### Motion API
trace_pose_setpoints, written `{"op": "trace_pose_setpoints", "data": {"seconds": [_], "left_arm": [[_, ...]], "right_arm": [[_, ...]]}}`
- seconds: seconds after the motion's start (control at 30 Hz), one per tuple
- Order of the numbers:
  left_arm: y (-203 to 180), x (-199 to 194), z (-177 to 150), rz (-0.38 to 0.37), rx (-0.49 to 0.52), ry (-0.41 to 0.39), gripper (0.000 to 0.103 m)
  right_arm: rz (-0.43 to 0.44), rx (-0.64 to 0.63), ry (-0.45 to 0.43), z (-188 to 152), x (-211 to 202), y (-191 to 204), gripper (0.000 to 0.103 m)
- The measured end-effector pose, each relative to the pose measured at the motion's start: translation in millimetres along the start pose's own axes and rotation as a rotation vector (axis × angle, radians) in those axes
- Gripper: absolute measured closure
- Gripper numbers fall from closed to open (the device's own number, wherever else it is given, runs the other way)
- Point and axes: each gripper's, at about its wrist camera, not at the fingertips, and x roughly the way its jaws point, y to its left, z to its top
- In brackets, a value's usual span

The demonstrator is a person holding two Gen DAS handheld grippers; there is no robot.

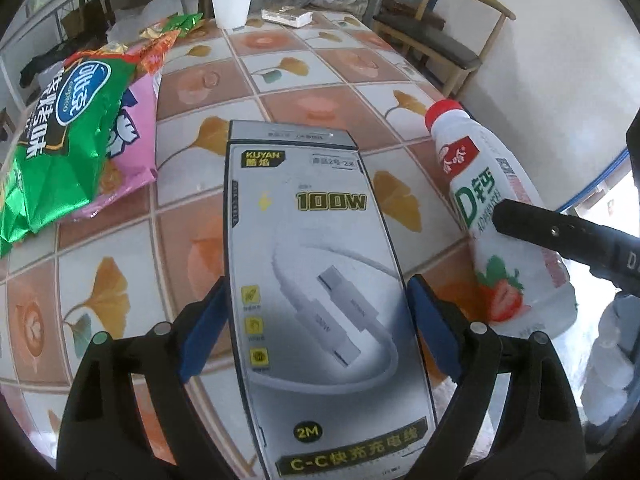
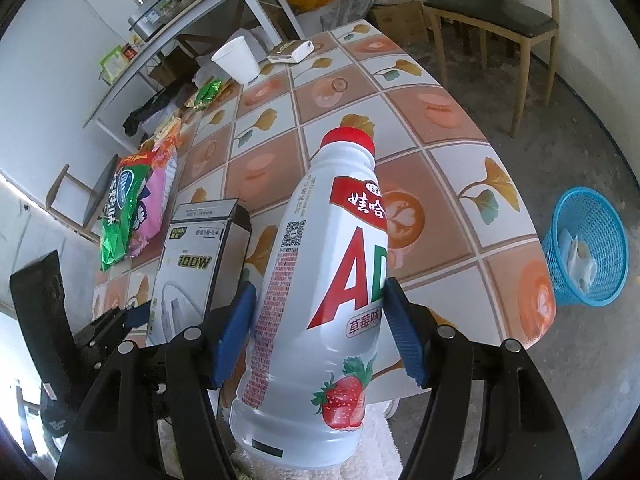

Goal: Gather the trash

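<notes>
**Both grippers loaded, basket waiting on the floor**

The cable box (image 1: 320, 280) sits between the blue pads of the left gripper (image 1: 316, 332), jaws closed narrow on its long sides, lifted above the table (image 1: 304, 92) near its front edge. The milk bottle (image 2: 320, 300), white with a red cap and a strawberry label, is clamped the same way in the right gripper (image 2: 320, 332), tilted with its cap leaning away over the tabletop. The two held items are just beside each other, box on the left, bottle on the right.

Further out on the table lie a green snack bag (image 1: 60, 152) over a pink packet (image 1: 136, 148) at the left edge, smaller wrappers (image 1: 176, 26) behind them, a white paper cup (image 1: 232, 2) and a small flat carton (image 1: 286, 17) at the far end.

The blue basket (image 2: 586, 248) stands on the floor off the table's right side, with a few pale scraps already inside.

By my reading the job is partway: some trash is binned, two pieces are in hand but not yet dropped, and the bags, wrappers, cup and carton are left on the table
</notes>
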Motion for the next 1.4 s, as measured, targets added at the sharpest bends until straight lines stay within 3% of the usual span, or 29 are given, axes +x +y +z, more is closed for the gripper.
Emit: {"op": "trace_pose_setpoints", "data": {"seconds": [0.07, 0.47, 0.9, 1.4], "left_arm": [[2.5, -0.5, 0.4, -0.001, -0.003, -0.008, 0.023], [27.2, -24.9, -32.9, 0.031, -0.043, -0.015, 0.024], [27.0, -27.0, -37.3, 0.036, -0.054, -0.045, 0.024], [18.0, -31.6, -38.6, 0.032, -0.034, -0.070, 0.025]], "right_arm": [[0.001, -0.013, 0.001, -0.3, -0.5, 1.0, 0.040], [0.053, -0.081, 0.055, -11.5, 1.9, 21.1, 0.039], [0.076, 0.030, 0.119, -5.5, 21.6, 13.7, 0.039], [0.079, 0.053, 0.081, -9.1, 13.6, 10.3, 0.043]]}}
